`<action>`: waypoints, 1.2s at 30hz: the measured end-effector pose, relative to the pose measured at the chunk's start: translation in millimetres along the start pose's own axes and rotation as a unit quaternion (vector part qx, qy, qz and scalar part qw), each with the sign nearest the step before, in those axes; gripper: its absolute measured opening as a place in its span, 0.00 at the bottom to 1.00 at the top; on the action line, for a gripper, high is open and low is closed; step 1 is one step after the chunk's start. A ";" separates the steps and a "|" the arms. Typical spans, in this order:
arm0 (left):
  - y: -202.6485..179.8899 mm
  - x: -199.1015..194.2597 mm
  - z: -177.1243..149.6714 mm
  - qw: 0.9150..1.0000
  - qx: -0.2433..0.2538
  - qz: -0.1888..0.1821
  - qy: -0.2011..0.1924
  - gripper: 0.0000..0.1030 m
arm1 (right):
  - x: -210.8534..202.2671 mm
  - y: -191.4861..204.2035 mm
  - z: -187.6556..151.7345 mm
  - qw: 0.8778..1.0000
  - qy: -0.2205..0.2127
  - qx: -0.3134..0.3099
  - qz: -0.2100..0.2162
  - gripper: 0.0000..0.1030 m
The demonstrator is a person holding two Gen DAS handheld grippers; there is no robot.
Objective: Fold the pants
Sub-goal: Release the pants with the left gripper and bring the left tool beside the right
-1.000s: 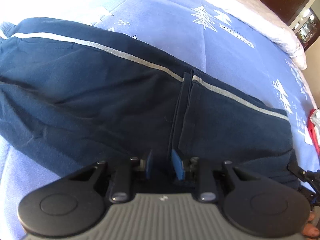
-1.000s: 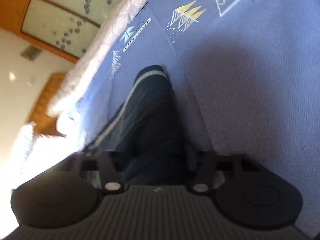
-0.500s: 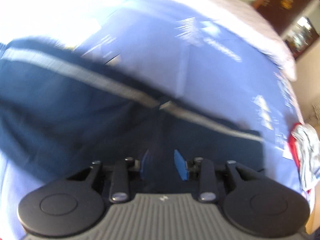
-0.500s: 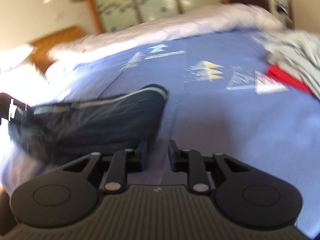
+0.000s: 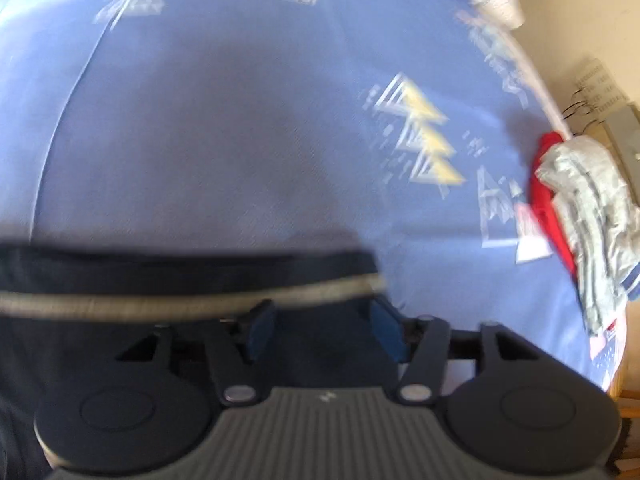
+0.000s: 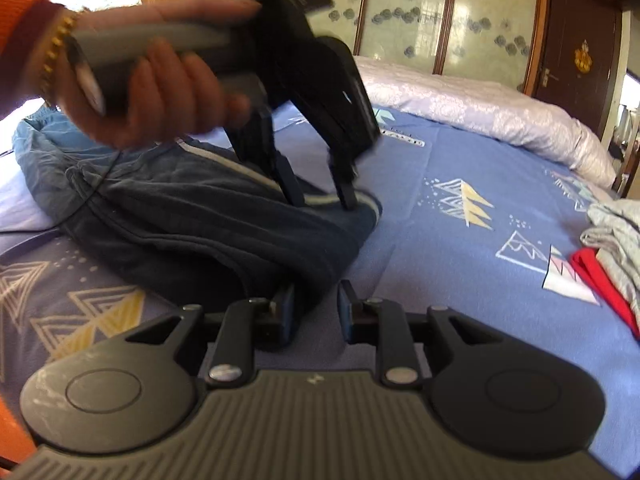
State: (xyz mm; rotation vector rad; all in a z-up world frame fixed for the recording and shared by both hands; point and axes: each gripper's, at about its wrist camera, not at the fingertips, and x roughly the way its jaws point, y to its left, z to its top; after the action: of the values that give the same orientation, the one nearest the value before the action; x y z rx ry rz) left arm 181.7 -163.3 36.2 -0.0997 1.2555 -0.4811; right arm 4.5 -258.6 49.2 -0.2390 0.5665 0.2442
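Room: a bedroom with frosted glass wardrobe doors [image 6: 404, 20] in wooden frames and a dark door [image 6: 576, 40] at the far right.
Bed: a blue sheet [image 6: 460, 240] printed with white and yellow triangle motifs covers it; a pale lilac quilt [image 6: 480, 108] lies bunched along the far edge.
Pants: the navy pants [image 6: 200, 220] with a pale side stripe lie folded in a thick bundle toward the left side of the bed, their folded end pointing at the middle of the sheet.
Left gripper: the left gripper [image 6: 318, 192], held in the person's left hand [image 6: 152, 92], points down with both fingertips at the stripe near the folded end; its fingers stand spread, nothing clamped between them. In its own blurred view the blue pads [image 5: 262, 330] sit wide apart over the dark cloth.
Right gripper: the right gripper [image 6: 316, 312] sits low at the near edge of the bundle, released, with a clear gap between its fingers; the cloth's near corner lies just ahead of that gap.
Other laundry: a grey garment [image 6: 616, 236] on top of a red one [image 6: 600, 280] rests near the right edge of the bed, well apart from the pants.
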 end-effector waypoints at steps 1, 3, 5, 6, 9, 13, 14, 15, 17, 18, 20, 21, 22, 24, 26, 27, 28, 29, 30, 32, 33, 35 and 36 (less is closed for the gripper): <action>-2.4 2.8 0.6 1.000 0.003 0.008 0.005 0.53 | 1.8 0.8 1.3 1.000 -0.003 -0.001 0.000 0.26; -7.4 3.1 1.8 1.000 0.009 0.019 0.008 0.53 | 8.9 -1.0 3.3 1.000 -0.004 -0.001 0.003 0.21; -13.8 4.1 2.0 0.999 0.019 0.041 0.010 0.50 | 13.9 -2.3 5.8 1.000 -0.003 -0.003 0.013 0.12; -16.5 7.8 4.1 0.998 0.023 0.053 0.009 0.49 | 11.6 -1.9 7.1 1.000 -0.007 -0.004 0.011 0.09; -14.5 10.3 4.8 0.997 0.018 0.074 0.001 0.44 | -15.7 1.9 8.7 0.999 -0.013 -0.025 0.020 0.05; -17.0 19.3 7.0 0.995 0.015 0.097 -0.011 0.41 | -40.6 28.1 -12.2 0.997 0.026 -0.059 0.032 0.02; -18.7 19.8 6.1 0.995 0.017 0.102 -0.012 0.42 | -42.4 30.4 -16.1 0.996 0.042 -0.044 0.067 0.02; -20.7 20.3 6.0 0.994 0.021 0.107 -0.013 0.41 | -44.6 34.2 -20.6 0.995 0.049 -0.027 0.086 0.02; -21.1 16.9 5.2 0.994 0.032 0.106 -0.015 0.40 | -52.9 43.8 -24.6 0.997 0.031 -0.032 0.061 0.02; -18.6 12.4 4.3 0.995 0.032 0.098 -0.015 0.40 | -56.3 42.7 -23.9 0.998 0.025 -0.018 0.054 0.02; -11.7 1.7 1.7 0.997 0.018 0.076 -0.014 0.43 | -61.3 32.1 -20.1 0.999 0.010 0.015 0.039 0.05; -8.4 -3.5 0.4 0.998 0.012 0.064 -0.014 0.43 | -64.0 24.8 -17.0 0.999 -0.004 0.029 0.026 0.07; -6.3 -7.7 -1.6 0.999 0.008 0.052 -0.013 0.43 | -65.6 15.5 -13.9 0.999 -0.019 0.041 0.020 0.09; -6.5 -15.3 -7.1 0.999 0.010 0.039 -0.013 0.43 | -66.2 -0.2 -5.0 0.997 -0.031 0.058 0.030 0.11; -12.7 -20.4 -13.6 0.999 0.026 0.034 -0.012 0.44 | -59.7 -10.6 5.7 0.997 -0.031 0.054 0.046 0.18; -15.4 -22.2 -16.7 0.999 0.032 0.030 -0.011 0.44 | -54.0 -10.6 9.1 0.997 -0.025 0.039 0.054 0.25; -18.0 -23.6 -19.6 0.999 0.036 0.022 -0.008 0.44 | -49.6 -8.9 11.0 0.998 -0.020 0.021 0.054 0.28; -20.9 -25.0 -22.4 0.999 0.039 0.012 -0.005 0.44 | -45.5 -7.0 12.3 0.998 -0.013 0.003 0.058 0.28; -23.7 -26.1 -24.6 0.999 0.042 0.004 -0.002 0.44 | -43.7 -3.4 12.8 0.998 -0.008 -0.011 0.061 0.28; -28.5 -25.4 -27.5 0.999 0.050 -0.005 0.005 0.44 | -44.1 0.8 12.8 0.997 -0.010 -0.024 0.071 0.28; -31.0 -23.1 -28.2 0.998 0.054 -0.005 0.011 0.44 | -45.9 4.1 11.4 0.996 -0.015 -0.029 0.077 0.28; -36.6 -14.5 -28.8 0.998 0.064 0.008 0.023 0.44 | -44.8 11.8 12.0 0.997 -0.020 -0.044 0.065 0.28; -39.0 -9.3 -29.6 0.997 0.066 0.015 0.029 0.44 | -41.0 16.0 12.9 0.997 -0.017 -0.054 0.057 0.28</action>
State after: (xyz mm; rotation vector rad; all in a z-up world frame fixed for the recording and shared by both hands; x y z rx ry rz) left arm 140.6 -189.0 47.9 0.0443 1.2770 -0.5431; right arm -27.2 -246.4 80.0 -0.3070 0.5338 0.3900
